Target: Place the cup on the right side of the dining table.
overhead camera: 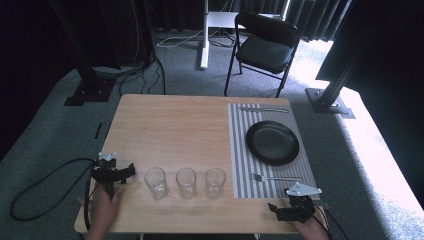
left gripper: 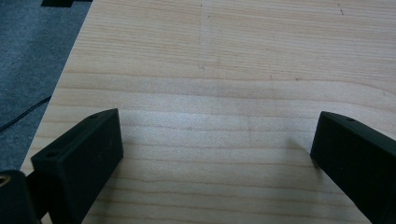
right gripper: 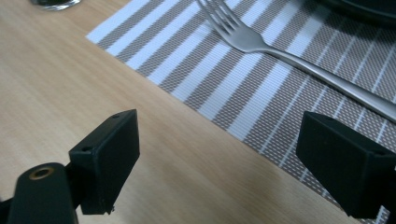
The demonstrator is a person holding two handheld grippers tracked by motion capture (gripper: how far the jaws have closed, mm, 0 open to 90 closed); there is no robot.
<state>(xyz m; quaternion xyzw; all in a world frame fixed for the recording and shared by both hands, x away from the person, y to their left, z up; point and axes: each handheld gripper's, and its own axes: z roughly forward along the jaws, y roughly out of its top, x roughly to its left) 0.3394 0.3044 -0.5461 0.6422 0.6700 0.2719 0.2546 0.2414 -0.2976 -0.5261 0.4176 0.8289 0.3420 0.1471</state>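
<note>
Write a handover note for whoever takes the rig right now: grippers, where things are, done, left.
Left gripper: open, holds nothing, over bare wood at the table's near-left corner.
Right gripper: open, holds nothing, at the near edge just off the striped placemat's corner, jaws toward the fork.
Things: three empty glasses in a row on the wood left of the placemat; black plate on the placemat, fork on its near side, another piece of cutlery along the far edge.
Done: nothing gripped.
Left: probably pick up the fork or a glass; neither touched.
</note>
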